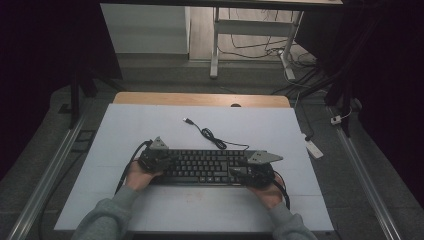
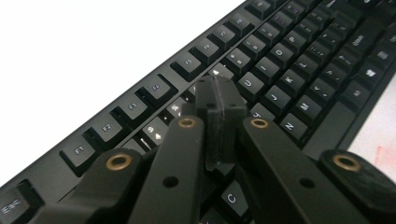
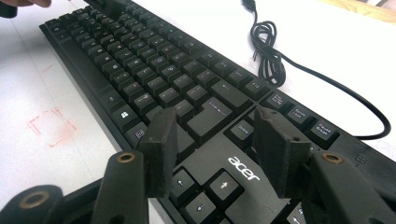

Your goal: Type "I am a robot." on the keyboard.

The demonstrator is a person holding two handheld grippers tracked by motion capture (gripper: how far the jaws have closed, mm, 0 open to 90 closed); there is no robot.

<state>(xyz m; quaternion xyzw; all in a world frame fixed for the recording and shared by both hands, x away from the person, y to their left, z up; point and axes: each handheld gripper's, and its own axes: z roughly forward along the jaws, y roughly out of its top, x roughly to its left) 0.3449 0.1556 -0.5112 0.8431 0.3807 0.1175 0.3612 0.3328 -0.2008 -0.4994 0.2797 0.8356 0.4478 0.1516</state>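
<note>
A black Acer keyboard (image 1: 200,167) lies across the near middle of the white table (image 1: 150,125). Its cable (image 1: 212,137) runs in a coil toward the back and ends in a USB plug (image 1: 188,120). My left gripper (image 1: 156,160) hangs over the keyboard's left end. In the left gripper view the left gripper (image 2: 219,93) has its jaws pressed together with nothing between them, their tips just above the upper key rows of the keyboard (image 2: 299,60). My right gripper (image 3: 215,121) stands open over the keyboard (image 3: 140,60), above the arrow keys and the logo, gripping nothing.
Faint red marks (image 3: 51,126) show on the table in front of the keyboard. A wooden strip (image 1: 200,98) runs along the table's far edge. On the floor to the right lies a white power strip (image 1: 315,148), and desk legs with cables stand beyond.
</note>
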